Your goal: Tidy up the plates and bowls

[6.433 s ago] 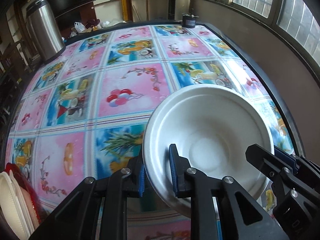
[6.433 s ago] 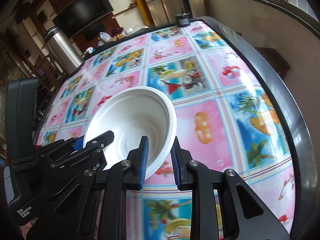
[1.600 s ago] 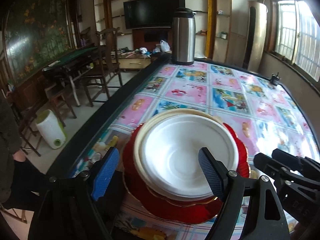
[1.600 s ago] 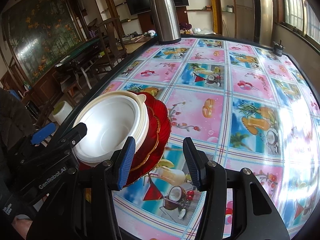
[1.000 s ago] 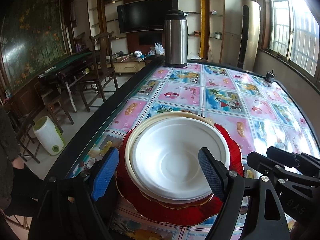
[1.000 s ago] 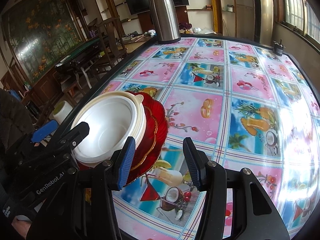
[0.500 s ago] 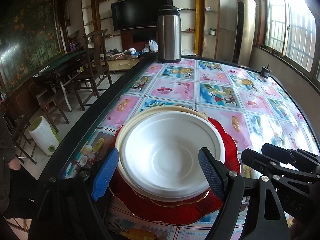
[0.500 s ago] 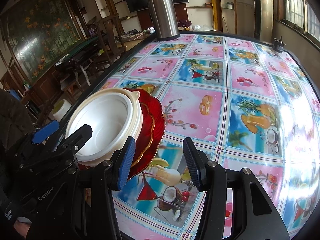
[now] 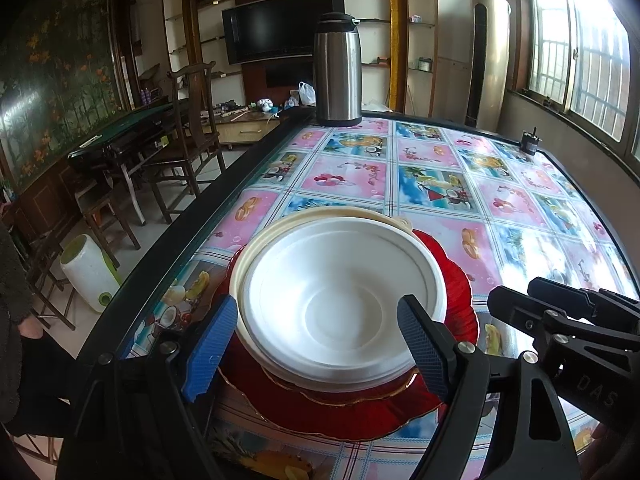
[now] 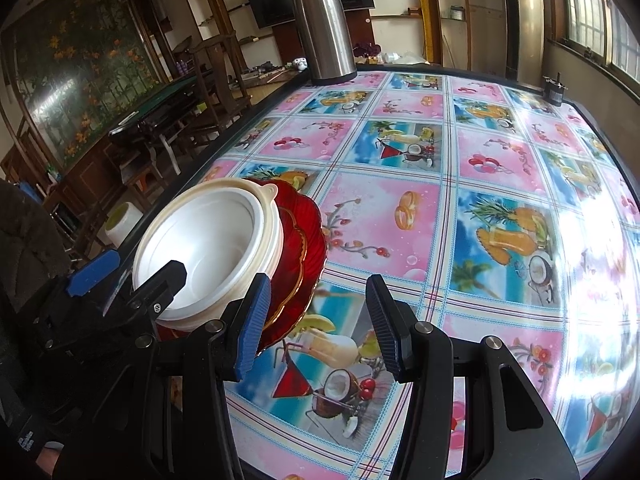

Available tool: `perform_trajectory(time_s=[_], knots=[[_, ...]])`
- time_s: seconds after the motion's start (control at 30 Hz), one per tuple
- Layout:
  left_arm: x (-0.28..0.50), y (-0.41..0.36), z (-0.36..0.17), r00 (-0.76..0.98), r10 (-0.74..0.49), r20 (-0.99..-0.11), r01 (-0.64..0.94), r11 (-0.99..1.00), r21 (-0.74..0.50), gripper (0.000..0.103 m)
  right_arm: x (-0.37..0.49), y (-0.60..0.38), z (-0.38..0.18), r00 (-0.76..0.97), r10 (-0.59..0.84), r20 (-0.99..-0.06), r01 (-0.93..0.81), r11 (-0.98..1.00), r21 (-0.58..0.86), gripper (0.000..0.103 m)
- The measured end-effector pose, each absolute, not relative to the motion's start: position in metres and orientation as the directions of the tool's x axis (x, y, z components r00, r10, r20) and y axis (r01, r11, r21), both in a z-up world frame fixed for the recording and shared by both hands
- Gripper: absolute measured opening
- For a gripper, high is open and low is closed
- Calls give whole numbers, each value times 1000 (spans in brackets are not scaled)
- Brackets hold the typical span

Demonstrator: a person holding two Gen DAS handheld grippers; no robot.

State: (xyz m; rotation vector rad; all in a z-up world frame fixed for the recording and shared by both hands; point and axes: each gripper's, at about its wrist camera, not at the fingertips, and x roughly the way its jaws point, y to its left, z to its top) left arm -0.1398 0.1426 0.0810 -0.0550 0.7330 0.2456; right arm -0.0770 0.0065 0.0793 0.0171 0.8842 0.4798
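Both tongs, left [image 9: 316,344] and right [image 10: 318,322], spread apart, holding nothing. White bowl [image 9: 340,300] nested atop red plates [image 9: 456,280] near tabletop [image 10: 440,160] left edge; could slide off if bumped.

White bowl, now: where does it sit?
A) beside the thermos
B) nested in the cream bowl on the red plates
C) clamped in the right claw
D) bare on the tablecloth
B: the white bowl sits inside the cream bowl, stacked on the red plates; both claws are open around nothing.
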Motion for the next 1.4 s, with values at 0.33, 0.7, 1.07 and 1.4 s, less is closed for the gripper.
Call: perform_trajectory(time_s=[0.33, 0.7, 1.07, 1.4], knots=[[-140, 144, 79, 717, 190, -671, -236, 971, 22, 82, -78, 8, 80, 534, 407, -741, -398, 894, 204, 50], [-141, 147, 78, 715, 194, -672, -242, 970, 22, 82, -77, 12, 78, 530, 400, -748, -401, 895, 194, 50], [-144, 148, 77, 715, 184, -674, -236, 972, 15, 82, -76, 12, 76, 525, 392, -755, -395, 898, 192, 50], [-143, 146, 76, 716, 177, -675, -226, 974, 16, 82, -74, 10, 77, 529, 392, -753, -392, 900, 193, 50]])
